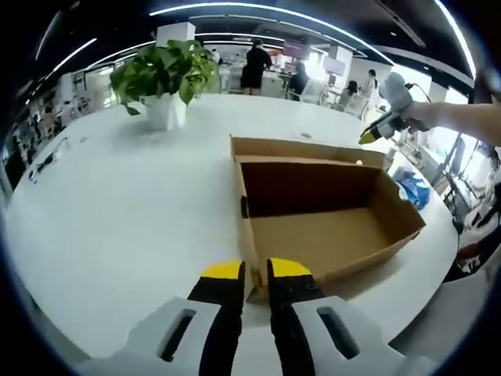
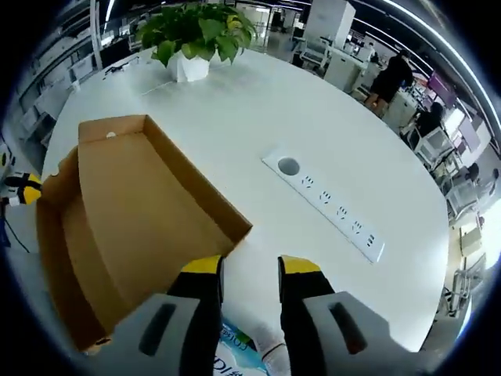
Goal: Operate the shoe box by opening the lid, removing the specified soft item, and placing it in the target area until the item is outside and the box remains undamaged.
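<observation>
Open shoe box [image 1: 329,219], cardboard, lying empty on the white bench [image 1: 117,204]. Soft item, a blue-printed packet [image 2: 235,356], pinched low between the right hand-held gripper [image 2: 249,270] jaws, just outside the box corner. Left hand-held gripper [image 1: 257,270] slightly parted, straddling the box's near corner wall. Potted plant [image 1: 166,78] beyond; socket strip [image 2: 325,204] beside.
</observation>
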`<state>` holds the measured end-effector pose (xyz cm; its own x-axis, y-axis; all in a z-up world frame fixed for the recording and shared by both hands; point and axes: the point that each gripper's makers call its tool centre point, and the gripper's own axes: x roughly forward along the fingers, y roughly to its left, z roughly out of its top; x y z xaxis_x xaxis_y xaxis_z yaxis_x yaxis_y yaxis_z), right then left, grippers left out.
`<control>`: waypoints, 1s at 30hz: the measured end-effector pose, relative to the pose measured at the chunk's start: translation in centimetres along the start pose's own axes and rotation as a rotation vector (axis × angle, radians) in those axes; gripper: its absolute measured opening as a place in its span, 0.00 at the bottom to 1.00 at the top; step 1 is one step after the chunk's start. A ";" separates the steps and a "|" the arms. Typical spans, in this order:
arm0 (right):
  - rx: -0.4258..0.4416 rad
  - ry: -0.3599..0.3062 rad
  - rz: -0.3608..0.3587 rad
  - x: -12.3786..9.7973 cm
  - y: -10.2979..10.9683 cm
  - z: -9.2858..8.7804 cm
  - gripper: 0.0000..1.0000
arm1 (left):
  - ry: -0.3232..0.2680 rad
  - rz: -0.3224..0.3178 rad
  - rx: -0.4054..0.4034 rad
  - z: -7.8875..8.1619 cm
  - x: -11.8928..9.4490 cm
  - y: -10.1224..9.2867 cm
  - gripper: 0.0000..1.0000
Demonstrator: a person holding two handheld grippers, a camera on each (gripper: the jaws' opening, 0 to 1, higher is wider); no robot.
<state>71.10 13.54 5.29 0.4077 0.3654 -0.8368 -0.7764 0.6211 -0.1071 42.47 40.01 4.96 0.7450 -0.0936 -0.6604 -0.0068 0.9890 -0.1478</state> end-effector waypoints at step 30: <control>0.373 0.014 0.035 4.3 2.2 -1.1 0.07 | 0.033 0.034 0.010 -0.3 1.0 0.7 0.03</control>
<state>70.64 15.74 0.88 0.3755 0.3830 -0.8440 -0.5600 0.8193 0.1227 42.99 40.56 3.98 0.7223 -0.0633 -0.6887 -0.0252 0.9927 -0.1177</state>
